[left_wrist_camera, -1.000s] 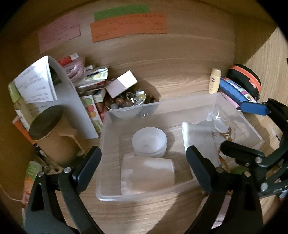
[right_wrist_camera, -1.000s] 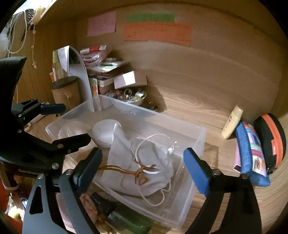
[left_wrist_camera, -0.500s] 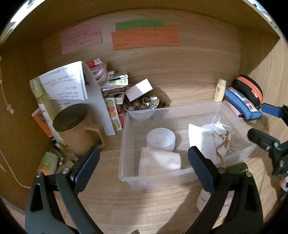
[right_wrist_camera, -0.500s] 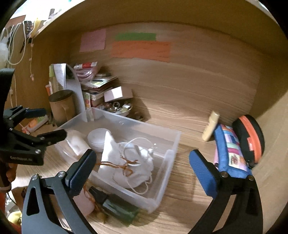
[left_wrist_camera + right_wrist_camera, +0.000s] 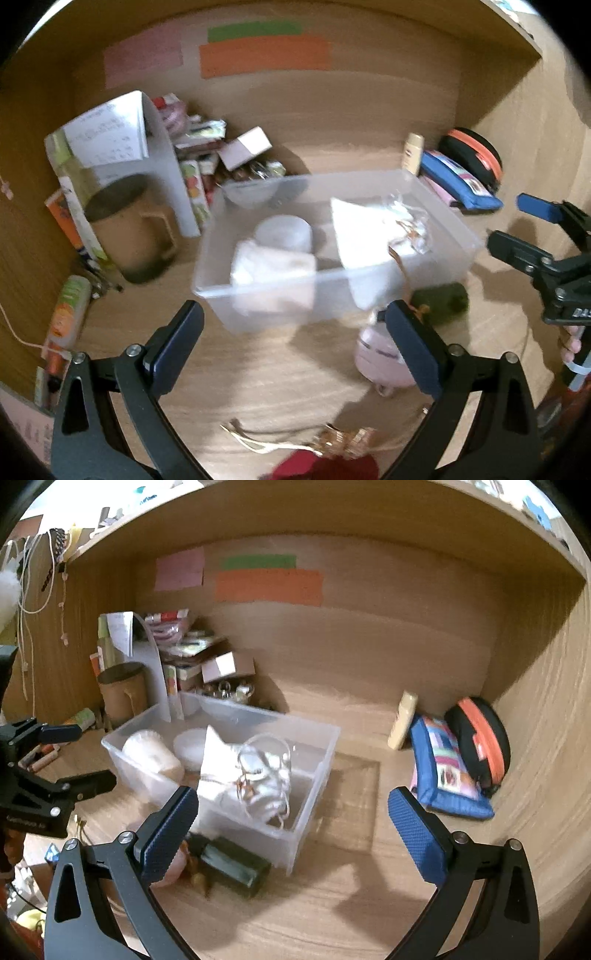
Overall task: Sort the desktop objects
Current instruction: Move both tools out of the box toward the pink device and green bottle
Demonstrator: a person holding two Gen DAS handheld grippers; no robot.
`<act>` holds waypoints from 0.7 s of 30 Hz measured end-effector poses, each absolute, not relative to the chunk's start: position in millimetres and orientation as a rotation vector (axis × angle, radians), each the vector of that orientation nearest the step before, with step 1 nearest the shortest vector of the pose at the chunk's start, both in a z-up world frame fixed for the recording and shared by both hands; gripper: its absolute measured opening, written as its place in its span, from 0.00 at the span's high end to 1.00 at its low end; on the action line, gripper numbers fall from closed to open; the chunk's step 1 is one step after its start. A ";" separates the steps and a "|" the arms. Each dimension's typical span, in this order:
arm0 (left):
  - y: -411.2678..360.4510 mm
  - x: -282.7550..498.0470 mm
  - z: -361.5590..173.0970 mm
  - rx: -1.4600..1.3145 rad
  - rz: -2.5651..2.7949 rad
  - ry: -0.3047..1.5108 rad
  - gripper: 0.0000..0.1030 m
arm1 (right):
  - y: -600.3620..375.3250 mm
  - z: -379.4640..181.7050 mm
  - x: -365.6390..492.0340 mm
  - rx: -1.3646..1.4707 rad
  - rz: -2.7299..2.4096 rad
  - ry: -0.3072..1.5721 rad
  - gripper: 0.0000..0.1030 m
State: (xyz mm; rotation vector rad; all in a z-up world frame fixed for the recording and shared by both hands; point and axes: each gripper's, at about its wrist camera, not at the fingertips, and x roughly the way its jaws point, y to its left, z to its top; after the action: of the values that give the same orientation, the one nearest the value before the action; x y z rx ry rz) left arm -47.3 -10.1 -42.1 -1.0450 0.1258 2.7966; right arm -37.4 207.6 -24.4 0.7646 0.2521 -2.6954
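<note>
Bin point(image 5: 447, 218) contents blurred; pink item point(image 5: 376, 354) half-hidden.

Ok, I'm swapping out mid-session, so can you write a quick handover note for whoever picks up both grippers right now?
Left gripper: open, empty, in front of the clear bin.
Right gripper: open, empty, near the bin's right corner.
In the bin: white drawstring pouch, frosted cup on its side, round white container.
Still on the desk: dark green bottle and pink jar beside the bin's near wall, blue pencil case, orange-and-black case, cream tube.
</note>
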 end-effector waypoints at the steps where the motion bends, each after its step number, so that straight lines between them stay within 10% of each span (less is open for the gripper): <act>1: -6.9 -45.5 -44.4 -1.053 2.783 0.125 0.03 | 210.0 -28.4 -37.8 0.789 -2.688 0.236 0.00; 21: 33.0 -60.0 -91.8 -1.248 2.569 0.066 0.03 | 205.4 -86.3 -53.1 1.051 -2.529 0.085 0.03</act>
State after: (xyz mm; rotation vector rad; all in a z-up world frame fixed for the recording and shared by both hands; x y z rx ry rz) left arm -60.0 33.0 -91.8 -1.2485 0.0664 2.5691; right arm -53.1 205.4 -86.3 1.0512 0.0845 -2.5291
